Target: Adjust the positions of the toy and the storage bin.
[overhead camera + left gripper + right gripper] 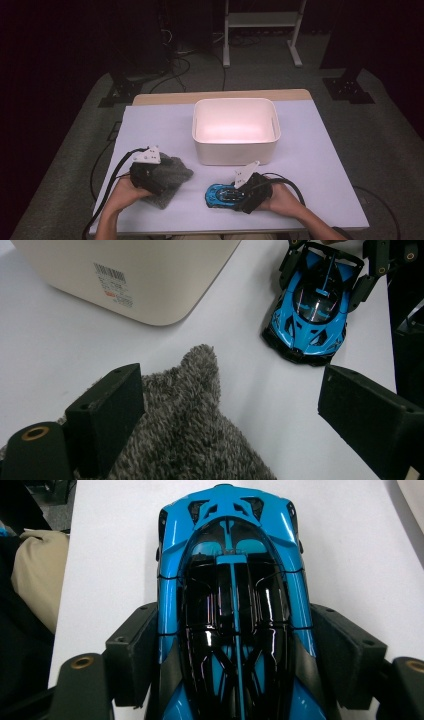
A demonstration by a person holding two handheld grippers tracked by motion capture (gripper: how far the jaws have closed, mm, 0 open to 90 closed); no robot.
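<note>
A blue and black toy car (pixel 220 196) (pixel 230 580) sits on the white table near the front edge, nose pointing left in the high view. My right gripper (pixel 236 196) (pixel 232 655) is shut on it, with a pad against each side of its body. A grey fuzzy cloth (pixel 175 172) (pixel 190 430) lies at the front left. Over it hovers my left gripper (pixel 165 181) (pixel 232 390), open: one jaw is above the cloth's edge, the other above bare table. The left gripper view also has the car (pixel 310 315) ahead.
A cream plastic bin (pixel 235 150) (pixel 150 280) with nothing in it stands at the table's middle, just behind both grippers. The table's front edge (pixel 225 231) is close under the hands. A white metal frame (pixel 260 20) stands on the floor beyond the table.
</note>
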